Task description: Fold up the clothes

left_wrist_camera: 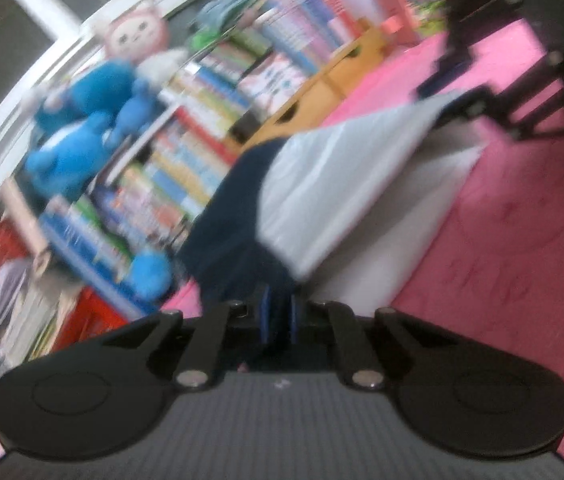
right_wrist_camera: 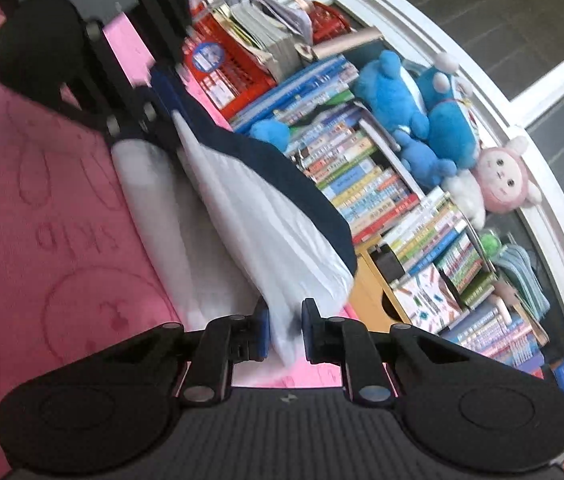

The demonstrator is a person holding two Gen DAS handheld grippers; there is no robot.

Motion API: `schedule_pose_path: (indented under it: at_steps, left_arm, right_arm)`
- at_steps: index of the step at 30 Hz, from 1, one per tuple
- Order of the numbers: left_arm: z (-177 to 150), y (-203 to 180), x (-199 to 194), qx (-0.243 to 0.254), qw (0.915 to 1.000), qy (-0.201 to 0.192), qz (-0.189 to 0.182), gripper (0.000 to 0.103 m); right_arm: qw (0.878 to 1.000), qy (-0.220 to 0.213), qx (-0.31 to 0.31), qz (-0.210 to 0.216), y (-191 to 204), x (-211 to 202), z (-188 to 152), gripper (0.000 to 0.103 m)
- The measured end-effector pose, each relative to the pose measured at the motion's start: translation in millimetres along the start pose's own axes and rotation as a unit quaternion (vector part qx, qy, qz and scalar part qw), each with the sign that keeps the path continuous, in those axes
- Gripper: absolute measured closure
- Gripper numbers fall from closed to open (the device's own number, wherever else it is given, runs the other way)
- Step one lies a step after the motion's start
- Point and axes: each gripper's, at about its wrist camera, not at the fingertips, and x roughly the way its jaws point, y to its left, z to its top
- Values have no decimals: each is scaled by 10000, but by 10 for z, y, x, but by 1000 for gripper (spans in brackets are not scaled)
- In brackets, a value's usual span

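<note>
A white garment with a navy part point(left_wrist_camera: 342, 184) hangs stretched between both grippers above the pink mat point(left_wrist_camera: 522, 240). My left gripper point(left_wrist_camera: 277, 320) is shut on its navy edge, the blue pads pinching the cloth. In the same view, my right gripper point(left_wrist_camera: 442, 96) holds the far corner at the upper right. The right wrist view shows my right gripper point(right_wrist_camera: 286, 332) shut on a white fold of the garment point(right_wrist_camera: 257, 216). Across the cloth in that view, my left gripper point(right_wrist_camera: 161, 96) grips the other end. Part of the garment lies on the mat below the lifted edge.
A low bookshelf point(right_wrist_camera: 382, 184) packed with books runs behind the garment, with blue plush toys point(right_wrist_camera: 414, 96) and a pink doll point(right_wrist_camera: 502, 180) on top. A red basket point(right_wrist_camera: 233, 68) stands beside it. A wooden drawer unit point(left_wrist_camera: 322, 88) and a white-framed window point(right_wrist_camera: 522, 40) lie beyond.
</note>
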Motion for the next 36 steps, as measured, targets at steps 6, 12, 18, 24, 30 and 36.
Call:
schedule_pose_path:
  at_steps: [6,12,18,24,30,36]
  left_arm:
    - [-222,74,-37,-395,9980,480,148,97]
    - [-420,219,-127,-976,9914,851,192,97]
    - [-192,91,-418,-840,9954,352,-289,95]
    - [214,-323,-420,-299,9953,-329,-858,82]
    - [573,-763,-79,325,9930,-556,-989,68]
    - [579,-755,164,373,9964,-279,-702,94]
  right_arm:
    - [9989,187,422,47,-26,-49,-9,85]
    - [9703,812,2250,362,-335,-13,-18,66]
    - [8761,1433,4511,916,-634,124,-268,59]
    - [8370,1445,5178,1021,-698,302,-329,85]
    - [8332,1314,5262,1074,-830,280,-289,85]
    - [8434,1183,5143,1011,-943,226,-193,85]
